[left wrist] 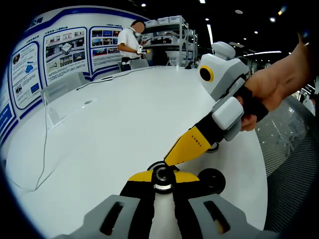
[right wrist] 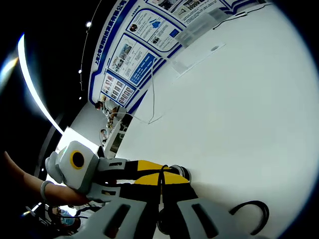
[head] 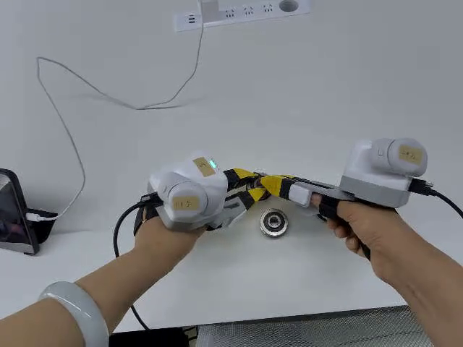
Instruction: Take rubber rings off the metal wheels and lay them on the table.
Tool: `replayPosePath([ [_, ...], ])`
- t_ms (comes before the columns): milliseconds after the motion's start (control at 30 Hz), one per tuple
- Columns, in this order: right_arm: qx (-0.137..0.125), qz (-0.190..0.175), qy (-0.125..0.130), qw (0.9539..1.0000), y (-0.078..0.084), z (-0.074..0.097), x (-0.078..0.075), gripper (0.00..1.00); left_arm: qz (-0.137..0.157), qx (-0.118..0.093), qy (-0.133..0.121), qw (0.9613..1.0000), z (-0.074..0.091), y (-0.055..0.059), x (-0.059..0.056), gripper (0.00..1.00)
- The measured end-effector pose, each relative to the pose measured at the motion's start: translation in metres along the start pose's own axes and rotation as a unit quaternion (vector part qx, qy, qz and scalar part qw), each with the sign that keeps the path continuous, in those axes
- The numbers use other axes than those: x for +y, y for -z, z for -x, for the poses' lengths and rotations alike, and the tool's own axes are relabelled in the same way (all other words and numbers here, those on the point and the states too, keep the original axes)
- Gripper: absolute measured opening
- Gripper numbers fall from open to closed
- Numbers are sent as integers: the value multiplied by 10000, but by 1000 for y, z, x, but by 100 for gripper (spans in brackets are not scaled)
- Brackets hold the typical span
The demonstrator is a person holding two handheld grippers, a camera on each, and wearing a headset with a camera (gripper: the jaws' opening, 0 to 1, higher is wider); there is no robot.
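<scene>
Left gripper view gives you the key relation: your left gripper [left wrist: 163, 180] has its fingers closed on a metal wheel [left wrist: 163, 174]. It is clamped by its sides with one flat face turned back toward that camera, so its axle seems to run roughly along those fingers. The rubber ring [left wrist: 153, 167] sits on the rim of that held wheel, not yet off. Your right gripper [right wrist: 160, 178] comes at the held wheel from its right and a little above. Its fingers look drawn together at the wheel's upper edge, but you cannot tell from these views whether they pinch the ring or merely touch it. On that showing, your right hand is the one placed to peel. The pull should go off the face of the held wheel, along the axle rather than across it, with the left gripping firmly. A second wheel [head: 274, 223] lies flat on the desk [head: 304, 94], just below the held wheel in the head view.
</scene>
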State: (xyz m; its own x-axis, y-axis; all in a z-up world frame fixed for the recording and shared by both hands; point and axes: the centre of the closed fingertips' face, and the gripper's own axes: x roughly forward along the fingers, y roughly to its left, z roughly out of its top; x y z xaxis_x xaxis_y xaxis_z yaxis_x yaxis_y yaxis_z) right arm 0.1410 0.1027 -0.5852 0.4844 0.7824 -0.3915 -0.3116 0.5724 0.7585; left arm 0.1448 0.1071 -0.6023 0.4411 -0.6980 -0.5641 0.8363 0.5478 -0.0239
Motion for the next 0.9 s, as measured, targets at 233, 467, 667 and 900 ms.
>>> replayPosePath([
  [233,22,24,134,9999,1,0,-6,2,-72,4,43,10000,0,0,-1,14],
  [467,50,44,202,9998,3,0,-9,2,-150,-42,100,9998,1,-2,-4,17],
  [667,54,39,201,9998,3,-1,-9,2,-183,-90,78,9998,3,-4,-4,19],
  [900,63,44,190,9998,2,0,-7,2,-230,-163,49,9996,7,-7,-4,25],
])
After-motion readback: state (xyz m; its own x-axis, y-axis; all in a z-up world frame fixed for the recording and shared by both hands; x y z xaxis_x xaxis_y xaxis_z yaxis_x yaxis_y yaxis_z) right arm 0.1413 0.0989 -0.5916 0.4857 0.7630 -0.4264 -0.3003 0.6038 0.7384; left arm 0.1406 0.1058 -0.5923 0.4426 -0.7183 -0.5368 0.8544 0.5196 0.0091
